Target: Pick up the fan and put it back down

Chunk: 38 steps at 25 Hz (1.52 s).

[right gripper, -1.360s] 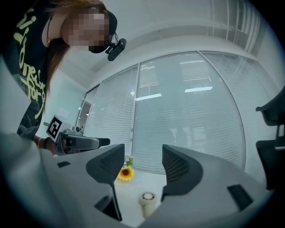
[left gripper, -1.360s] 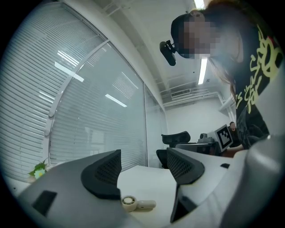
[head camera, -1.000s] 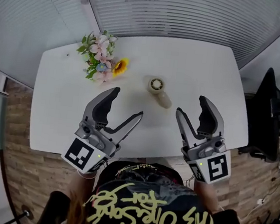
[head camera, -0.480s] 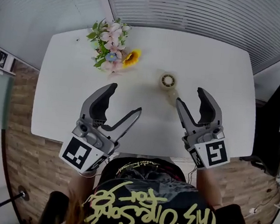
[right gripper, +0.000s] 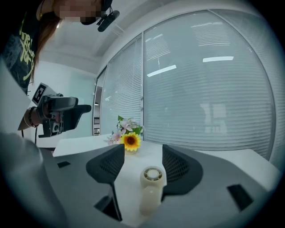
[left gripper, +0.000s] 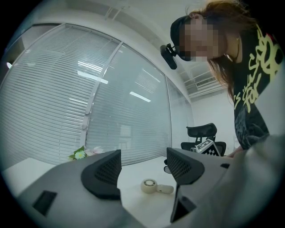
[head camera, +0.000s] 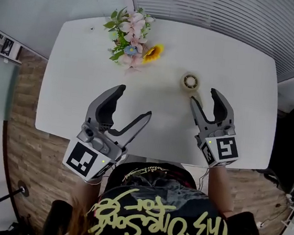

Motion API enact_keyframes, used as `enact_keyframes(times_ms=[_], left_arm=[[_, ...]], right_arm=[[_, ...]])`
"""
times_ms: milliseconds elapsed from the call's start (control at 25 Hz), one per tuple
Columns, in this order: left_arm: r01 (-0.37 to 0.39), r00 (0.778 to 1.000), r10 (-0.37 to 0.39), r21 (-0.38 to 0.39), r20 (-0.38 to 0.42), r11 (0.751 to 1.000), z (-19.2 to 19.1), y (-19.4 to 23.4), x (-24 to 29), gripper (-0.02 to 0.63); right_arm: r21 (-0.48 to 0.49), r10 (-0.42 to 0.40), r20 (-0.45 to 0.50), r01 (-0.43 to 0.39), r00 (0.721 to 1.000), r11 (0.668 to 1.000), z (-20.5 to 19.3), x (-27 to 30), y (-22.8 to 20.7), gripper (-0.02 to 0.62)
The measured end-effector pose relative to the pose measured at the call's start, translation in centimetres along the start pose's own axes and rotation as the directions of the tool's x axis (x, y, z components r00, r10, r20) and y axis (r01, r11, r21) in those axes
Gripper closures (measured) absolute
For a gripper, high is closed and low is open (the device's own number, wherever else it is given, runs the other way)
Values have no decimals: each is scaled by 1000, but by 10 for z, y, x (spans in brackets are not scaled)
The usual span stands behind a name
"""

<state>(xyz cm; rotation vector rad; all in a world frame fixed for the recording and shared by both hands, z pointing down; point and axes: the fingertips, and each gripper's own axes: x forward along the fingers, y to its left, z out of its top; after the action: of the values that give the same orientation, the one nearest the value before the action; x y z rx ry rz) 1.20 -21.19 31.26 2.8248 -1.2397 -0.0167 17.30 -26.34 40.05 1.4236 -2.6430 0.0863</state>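
A small cream hand fan (head camera: 191, 83) lies flat on the white table (head camera: 238, 61), round head away from me and handle toward me. My right gripper (head camera: 204, 97) is open just behind it. In the right gripper view the fan (right gripper: 151, 179) lies between the spread jaws of the right gripper (right gripper: 142, 162), and I see no contact. My left gripper (head camera: 134, 101) hovers open over the table's near left part, empty. In the left gripper view, the fan (left gripper: 154, 186) lies well ahead of the left gripper (left gripper: 142, 171).
A bunch of pink flowers with a sunflower (head camera: 133, 40) stands at the table's far left and shows behind the fan as flowers (right gripper: 129, 136). Window blinds run along the far side. A dark office chair (left gripper: 202, 133) stands off the table's right end.
My right gripper has moved forward to the fan, so its open jaws now flank the handle. The left gripper has stayed where it was, open.
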Motion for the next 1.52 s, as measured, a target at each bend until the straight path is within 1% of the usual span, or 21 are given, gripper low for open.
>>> enact_keyframes(times_ms=[120, 400, 520, 680, 800, 920, 1080, 1240, 1360, 1520], left_arm=[[-11, 1000, 11, -3, 16, 1000, 2, 4, -2, 293], [-25, 999, 25, -15, 21, 1000, -2, 11, -5, 293], [-25, 998, 26, -22, 53, 999, 4, 12, -4, 293], [-31, 999, 31, -10, 22, 999, -4, 14, -7, 293], [-26, 1000, 26, -18, -10, 999, -9, 13, -8, 293], [-33, 999, 33, -15, -8, 999, -8, 14, -11, 293], [-41, 999, 40, -18, -21, 999, -11, 17, -15, 293], [-49, 999, 49, -13, -7, 999, -8, 19, -17, 293], [-48, 999, 48, -16, 4, 999, -5, 22, -17, 293], [-96, 994, 98, -60, 41, 994, -1, 40, -21, 296]], right_arm=[[9, -4, -47, 4, 999, 1000, -14, 8, -1, 345], [5, -26, -131, 27, 991, 1000, -47, 25, -9, 345], [7, -30, -170, 32, 985, 999, -60, 29, -10, 345], [8, -34, -219, 37, 975, 999, -78, 33, -10, 345], [9, -39, -249, 43, 968, 999, -89, 36, -12, 345], [12, -39, -282, 44, 959, 999, -98, 38, -13, 345], [14, -46, -345, 54, 937, 998, -113, 41, -14, 345], [21, -54, -399, 68, 915, 997, -128, 43, -14, 345], [-2, -62, -426, 68, 902, 998, -133, 45, -14, 345], [-53, -86, -502, 68, 860, 996, -141, 47, -14, 347]])
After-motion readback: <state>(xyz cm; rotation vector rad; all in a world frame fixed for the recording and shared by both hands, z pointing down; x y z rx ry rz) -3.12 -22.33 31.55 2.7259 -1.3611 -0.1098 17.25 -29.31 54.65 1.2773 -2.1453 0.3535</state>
